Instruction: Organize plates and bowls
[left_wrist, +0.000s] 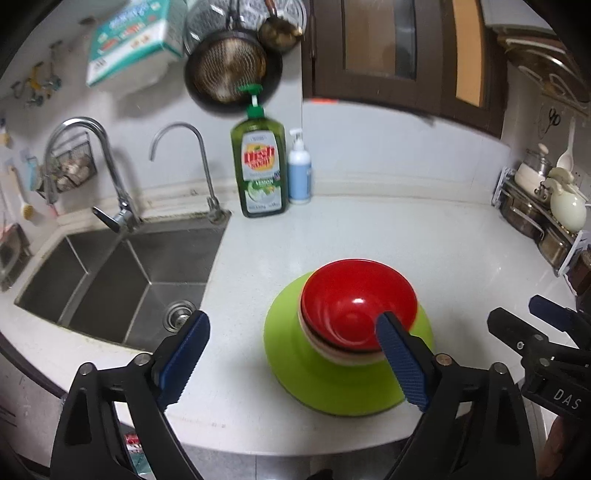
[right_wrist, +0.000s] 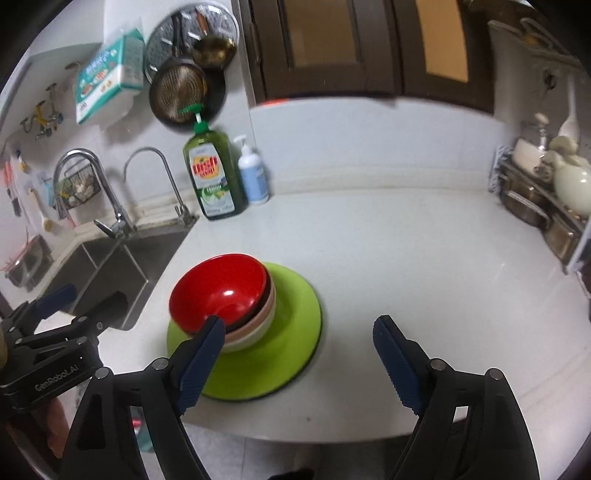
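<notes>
Left wrist view: both grippers (left_wrist: 291, 354) (right_wrist: 295, 358) gape empty, red bowl (left_wrist: 358, 302) hiding stacked bowls' (right_wrist: 255, 325) insides.

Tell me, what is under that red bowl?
The red bowl is nested on other bowls: dark, pinkish and cream rims show beneath it. The stack sits on a green plate. The lower bowls' insides are covered, so any contents stay unseen.

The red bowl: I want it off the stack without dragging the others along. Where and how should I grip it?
Pinch the red bowl at its thin upper rim, one finger inside, one outside, coming from above on the near side. It sits topmost, nested in other bowls on the green plate, so its sides are mostly covered; only the rim stands free.
</notes>
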